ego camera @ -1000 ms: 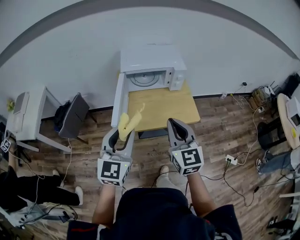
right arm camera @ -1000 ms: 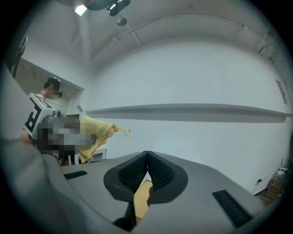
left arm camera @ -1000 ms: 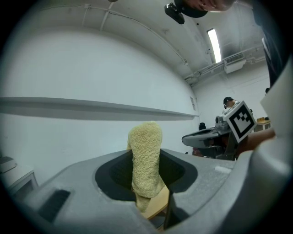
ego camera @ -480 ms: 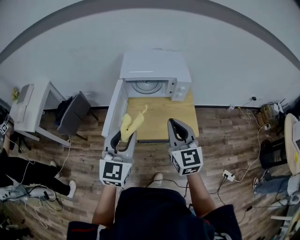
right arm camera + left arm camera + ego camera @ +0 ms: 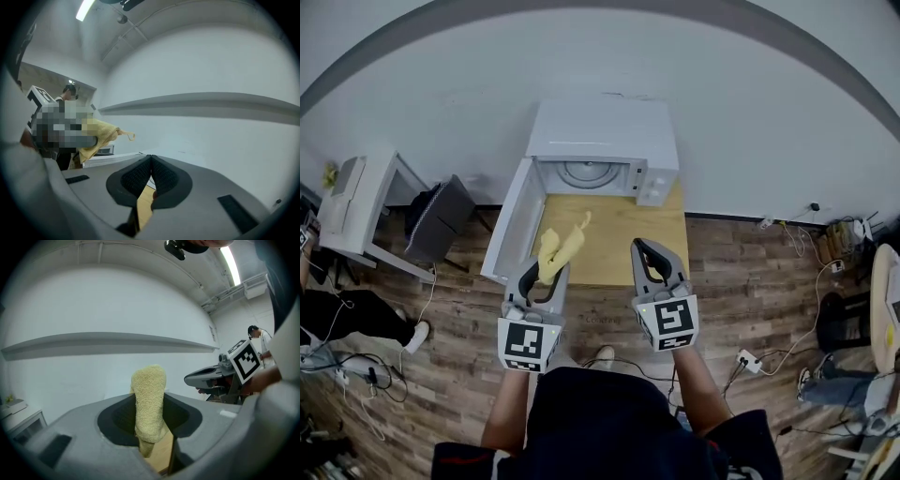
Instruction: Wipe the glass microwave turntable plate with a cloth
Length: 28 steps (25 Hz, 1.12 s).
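- Right gripper (image 5: pixel 151 158): grey body filling the lower frame; black ribbed pads (image 5: pixel 136 178) are seen pressed together at the tips, with nothing between them.
- Wooden surface (image 5: pixel 144 207): a narrow pale-brown strip, glimpsed through the gap below the pads.
- Cloth (image 5: pixel 101 136): yellow, bunched, at the left, with a thin loop at its right end; what holds it cannot be made out.
- White unit (image 5: pixel 108 160): partly seen just below the cloth.
- Wall (image 5: pixel 211 140): white, crossed by a grey horizontal band (image 5: pixel 211 101).
- Ceiling light (image 5: pixel 85 9): a lit strip at upper left.
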Tool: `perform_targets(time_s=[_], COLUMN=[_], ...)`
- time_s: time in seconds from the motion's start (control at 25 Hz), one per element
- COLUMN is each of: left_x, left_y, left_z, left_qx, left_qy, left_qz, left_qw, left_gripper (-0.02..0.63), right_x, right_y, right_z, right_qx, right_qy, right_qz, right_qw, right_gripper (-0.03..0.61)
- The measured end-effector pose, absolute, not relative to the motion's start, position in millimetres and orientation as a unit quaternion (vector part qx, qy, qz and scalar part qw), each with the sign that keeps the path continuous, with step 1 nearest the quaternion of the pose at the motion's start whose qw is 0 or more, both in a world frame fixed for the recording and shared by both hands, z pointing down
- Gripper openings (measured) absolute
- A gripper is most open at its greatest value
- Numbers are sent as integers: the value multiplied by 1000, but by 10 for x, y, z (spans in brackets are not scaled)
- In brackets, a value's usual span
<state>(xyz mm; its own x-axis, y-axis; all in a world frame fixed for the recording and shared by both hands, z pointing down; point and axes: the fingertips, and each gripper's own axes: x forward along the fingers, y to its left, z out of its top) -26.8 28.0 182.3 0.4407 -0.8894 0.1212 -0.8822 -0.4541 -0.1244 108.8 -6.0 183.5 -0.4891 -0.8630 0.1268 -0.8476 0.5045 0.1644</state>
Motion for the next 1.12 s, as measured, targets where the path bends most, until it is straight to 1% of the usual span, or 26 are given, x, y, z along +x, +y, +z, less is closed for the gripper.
perform_targets(time_s=[0.48, 0.84, 1.12], left_x=[-235, -284, -392], left_y=[-4, -381, -645], left_z=[2163, 2395, 2696], left_qx=[-845, -856, -862], left_qy=[522, 502, 487], left_qz=[-113, -124, -140], left_qw=[5, -4, -25], left_gripper=[132, 132, 132], right_x=[1102, 973, 852], right_y=[-372, -706, -962], right_z=[2131, 2379, 2616], right_qx=[483, 488, 494], right_qy=[-866, -860, -854], right_qz=[-23, -7, 14], right_qw=[126, 150, 165], right_gripper=[9, 9, 9])
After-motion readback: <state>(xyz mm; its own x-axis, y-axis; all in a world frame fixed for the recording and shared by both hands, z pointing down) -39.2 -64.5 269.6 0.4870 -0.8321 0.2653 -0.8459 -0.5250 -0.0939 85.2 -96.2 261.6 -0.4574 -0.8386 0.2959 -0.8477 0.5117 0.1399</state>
